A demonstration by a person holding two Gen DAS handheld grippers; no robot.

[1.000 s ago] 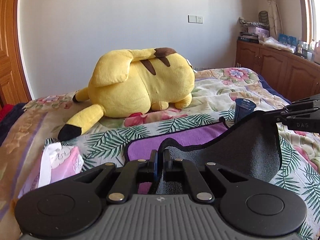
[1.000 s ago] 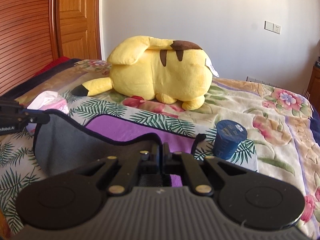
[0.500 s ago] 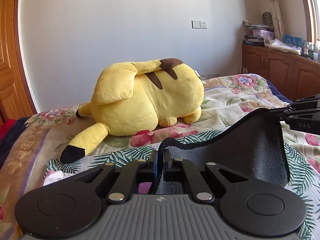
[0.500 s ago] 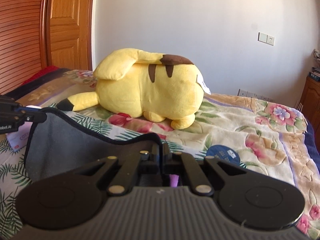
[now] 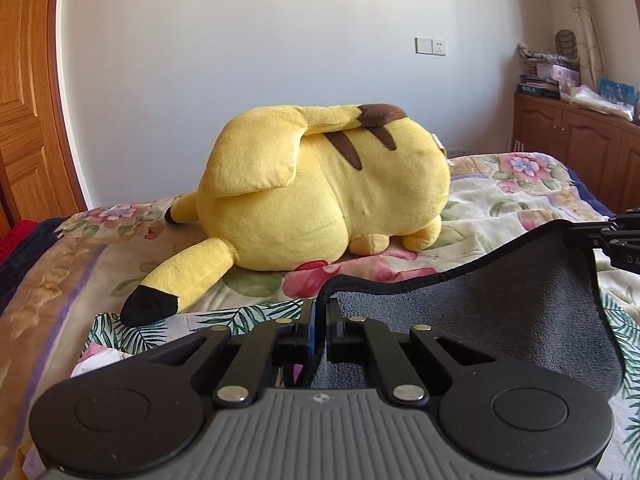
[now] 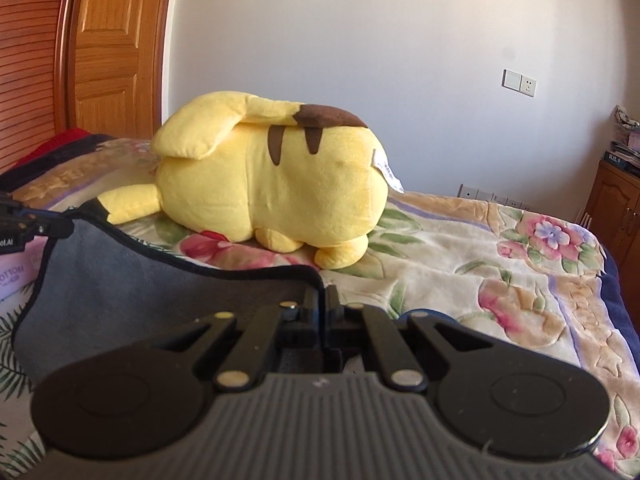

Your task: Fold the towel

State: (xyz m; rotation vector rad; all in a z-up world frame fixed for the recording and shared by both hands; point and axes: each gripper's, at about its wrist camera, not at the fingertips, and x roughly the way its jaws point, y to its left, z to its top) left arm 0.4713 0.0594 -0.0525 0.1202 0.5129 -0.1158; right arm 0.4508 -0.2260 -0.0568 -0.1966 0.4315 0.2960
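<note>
The towel [image 5: 500, 312] is grey on the side facing me, with a black hem; its purple side barely shows. My left gripper [image 5: 319, 312] is shut on one corner of the towel. My right gripper [image 6: 323, 300] is shut on the other corner of the towel [image 6: 160, 292]. The edge hangs stretched between them above the bed. The right gripper also shows at the right edge of the left wrist view [image 5: 616, 236]. The left gripper shows at the left edge of the right wrist view [image 6: 32, 226].
A big yellow plush toy [image 5: 320, 196] lies on the floral bedspread [image 5: 500, 200] just beyond the towel. A pink tissue pack [image 6: 16, 268] lies at the left. A blue cup rim [image 6: 416, 314] peeks behind the right gripper. Wooden cabinets [image 5: 580, 148] stand right, a door [image 6: 116, 48] left.
Both grippers have lifted the held towel edge and carried it forward toward the plush toy. The purple side and the blue cup have dropped out of sight behind the grey cloth.
</note>
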